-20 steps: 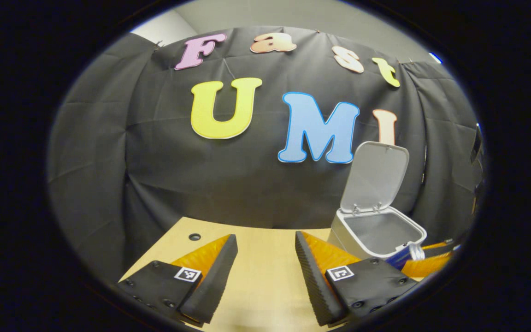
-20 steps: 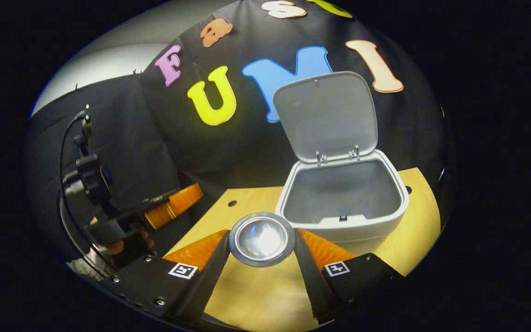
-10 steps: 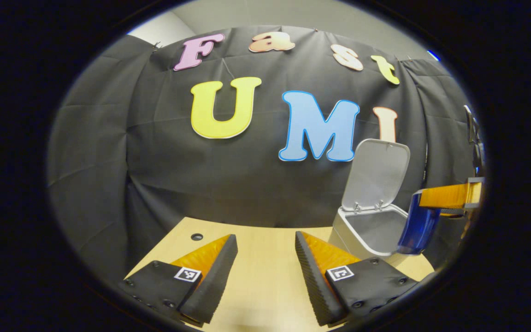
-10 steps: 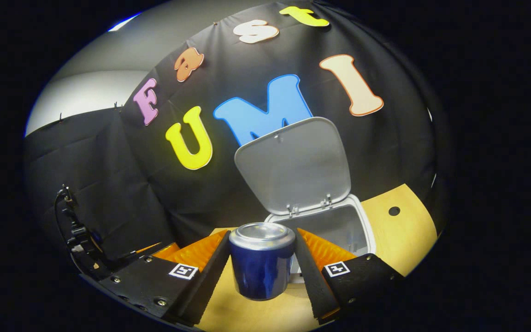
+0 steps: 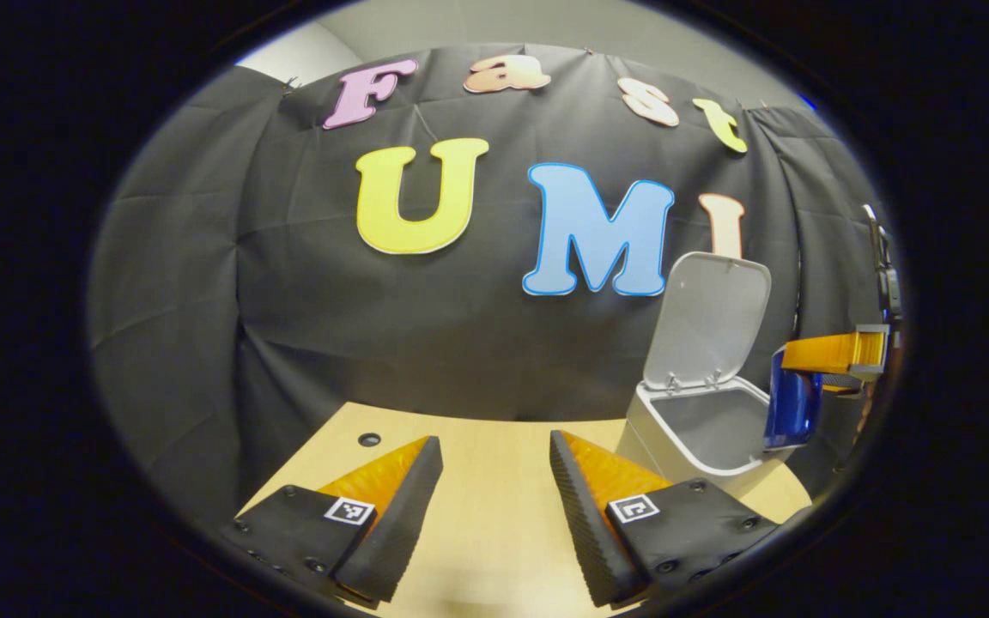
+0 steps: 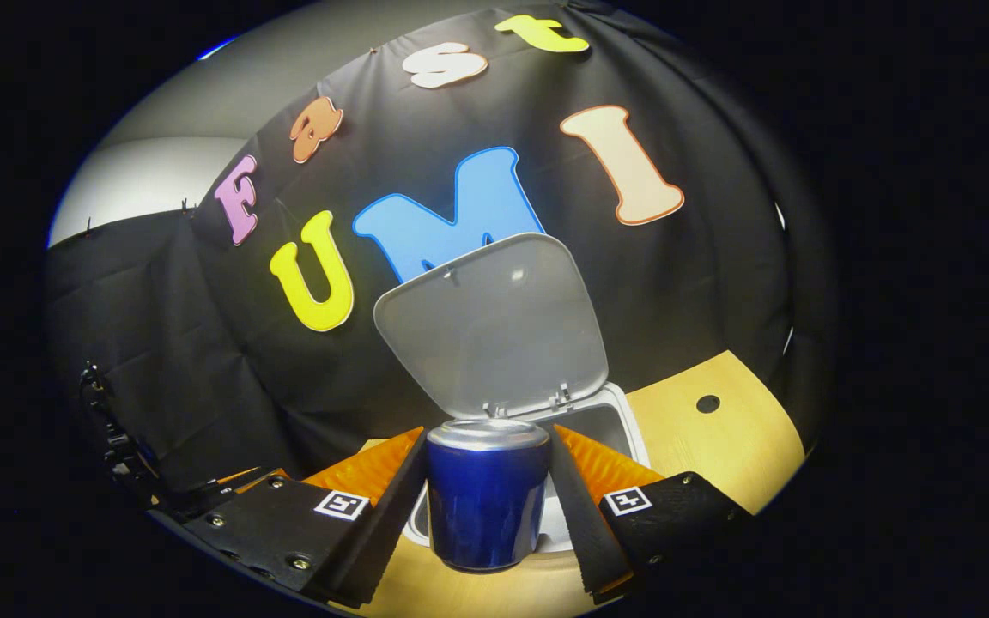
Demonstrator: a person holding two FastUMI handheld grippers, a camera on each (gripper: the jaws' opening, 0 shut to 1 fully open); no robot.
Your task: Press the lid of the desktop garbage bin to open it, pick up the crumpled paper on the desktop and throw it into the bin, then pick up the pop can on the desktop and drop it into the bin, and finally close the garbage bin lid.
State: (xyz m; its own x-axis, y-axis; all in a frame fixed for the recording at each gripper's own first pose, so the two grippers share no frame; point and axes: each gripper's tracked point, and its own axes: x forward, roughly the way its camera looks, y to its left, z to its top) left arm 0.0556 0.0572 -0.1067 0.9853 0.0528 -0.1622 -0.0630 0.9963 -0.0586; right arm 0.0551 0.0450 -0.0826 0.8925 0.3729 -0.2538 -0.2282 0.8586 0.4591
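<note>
The white desktop bin (image 5: 690, 433) stands on the wooden table with its lid (image 5: 707, 319) raised upright. In the right gripper view the lid (image 6: 490, 324) and the bin's rim (image 6: 623, 425) rise behind a blue pop can (image 6: 484, 496). My right gripper (image 6: 486, 502) is shut on that can, which hangs upright just in front of the bin's opening. The left gripper view shows the can (image 5: 791, 399) at the bin's right edge, held by the right gripper (image 5: 834, 356). My left gripper (image 5: 494, 506) is open over the table, left of the bin, with nothing between its fingers.
The table (image 5: 494, 481) has a small round hole (image 5: 369, 439) near its far left corner and another hole (image 6: 707, 403) to the right of the bin. Black cloth closes off the back and sides.
My right gripper has lifted the can and tilted it upright, bringing it up to the bin's opening. The left gripper has barely moved.
</note>
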